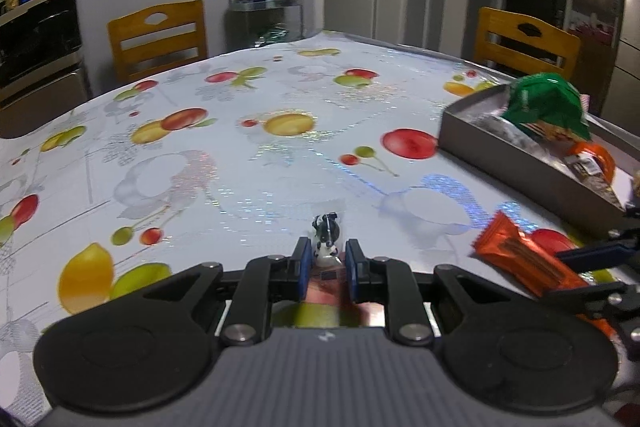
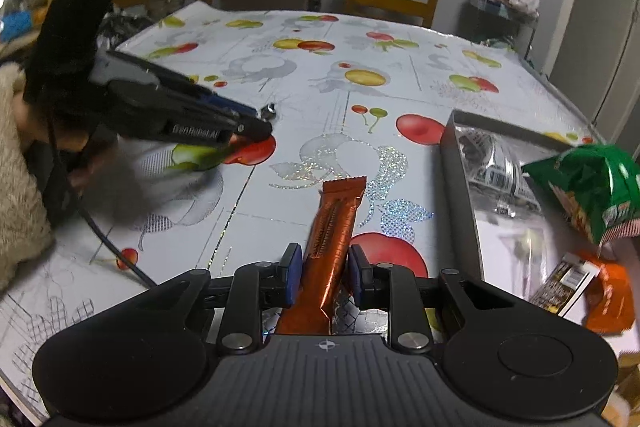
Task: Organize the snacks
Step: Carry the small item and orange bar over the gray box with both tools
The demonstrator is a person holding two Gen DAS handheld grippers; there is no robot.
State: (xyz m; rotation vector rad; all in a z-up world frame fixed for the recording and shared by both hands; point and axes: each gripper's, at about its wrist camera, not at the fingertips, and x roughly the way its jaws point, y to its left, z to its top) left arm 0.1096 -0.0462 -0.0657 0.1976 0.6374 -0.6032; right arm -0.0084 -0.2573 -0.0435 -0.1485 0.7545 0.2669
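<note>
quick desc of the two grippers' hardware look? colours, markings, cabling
Both: black linkage arms, silver pivot bolts, ribbed grey body, blue pads on the fingers. Left gripper carries white "GenRobot.AI" lettering on its side and trails a black cable. Right gripper has a small round logo.

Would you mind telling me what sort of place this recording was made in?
Most likely a home dining room or kitchen: a table under a fruit-print cloth, wooden chairs around it, and what looks like an oven against the wall.

glossy foil orange bar wrapper (image 2: 334,227), matt grey tray (image 2: 460,163)
</note>
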